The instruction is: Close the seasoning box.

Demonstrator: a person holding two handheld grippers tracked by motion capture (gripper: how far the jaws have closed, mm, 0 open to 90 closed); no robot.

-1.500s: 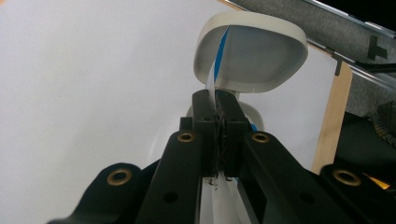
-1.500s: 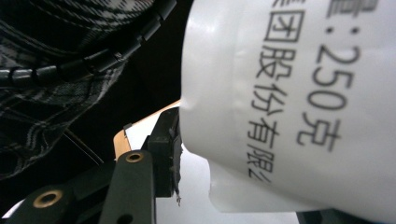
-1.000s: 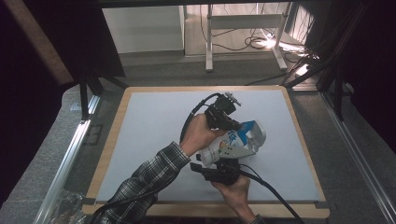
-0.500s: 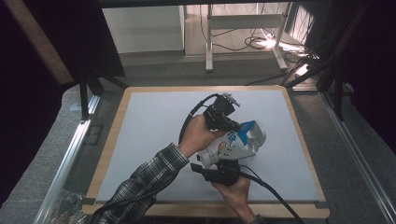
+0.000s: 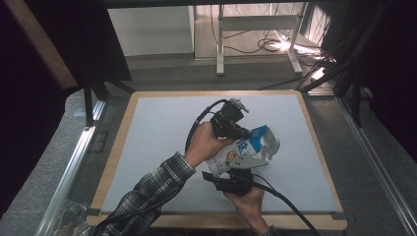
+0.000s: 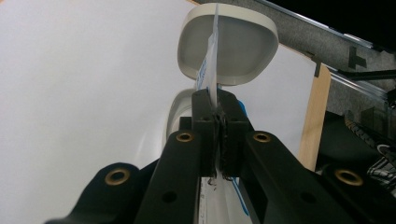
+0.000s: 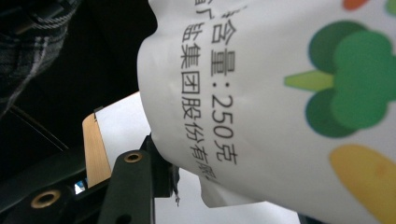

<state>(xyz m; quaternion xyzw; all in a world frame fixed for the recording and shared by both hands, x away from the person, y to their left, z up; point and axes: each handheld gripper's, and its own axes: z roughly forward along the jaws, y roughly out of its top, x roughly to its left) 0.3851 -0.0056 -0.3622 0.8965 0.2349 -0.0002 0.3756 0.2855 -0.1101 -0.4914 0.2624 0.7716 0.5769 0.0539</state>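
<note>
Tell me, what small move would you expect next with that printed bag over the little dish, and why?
Probably a slight tilt of the bag's upper end down toward the dish. The left gripper is shut on the thin top edge of the bag, the right gripper seems to clamp its other end, and the shallow white dish sits right beyond that edge, so pouring looks likely, though I cannot tell whether the bag is open.

High view above table [image 5: 157, 147] looking down, 2 gripper views close, sharing the bag [image 5: 246, 150].

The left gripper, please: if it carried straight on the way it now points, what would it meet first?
Most likely the pale bowl, straight beyond the left gripper, whose jaws are shut on the edge of the white bag. How far off the bowl is can't be told.
</note>
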